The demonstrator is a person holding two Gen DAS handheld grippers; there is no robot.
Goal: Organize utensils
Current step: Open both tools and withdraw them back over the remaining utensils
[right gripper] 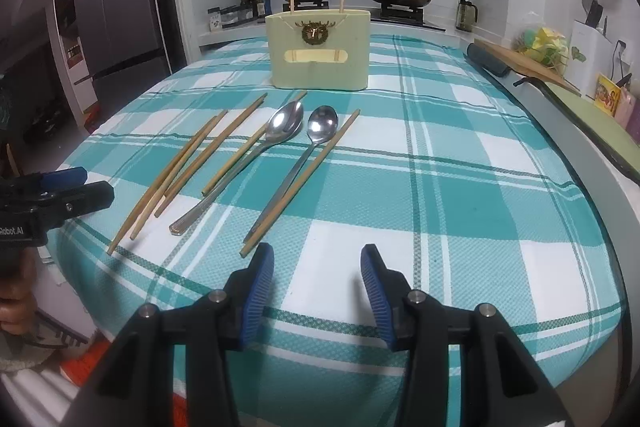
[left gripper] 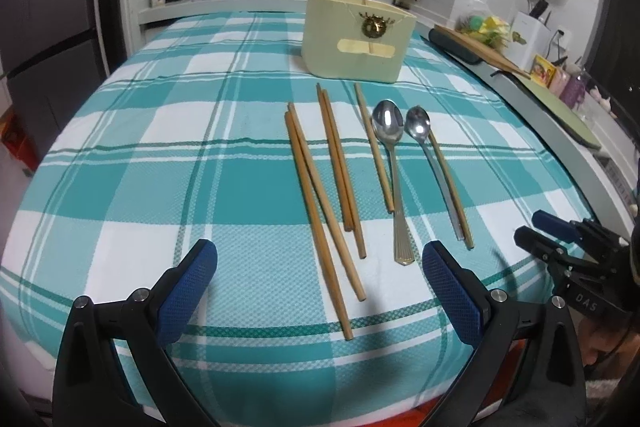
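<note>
While both tools hovered over the near edge of the worktop (left gripper: 120, 155), neither had taken anything up: the left gripper (left gripper: 320, 267) had its jaws spread wide and empty, and the right gripper (right gripper: 317, 267) had its jaws parted and empty too.

Just ahead of the left jaws, and partly between them, lay the near ends of the loose chopsticks (left gripper: 320, 203); ahead and to the left of the right jaws, the nearest chopstick tip almost met the left blue pad (right gripper: 256, 291). Counted from the left wrist view, six chopsticks lay flat on the checked cloth: a crossed pair, a close pair, one single beside the larger spoon (left gripper: 390, 155), and one alongside the slimmer spoon (left gripper: 430, 159). That made two spoons, side by side with their bowls pointing away from the jaws.

Farther ahead, beyond all the loose pieces, stood the cream utensil holder (left gripper: 352, 43), upright, with two chopsticks already standing in it, their tips showing above the rim.

By my reading, the job had barely started: two sticks stowed, six sticks and two spoons left on the cloth, all well apart from the holder. Beyond it sat a stove with two pots.
</note>
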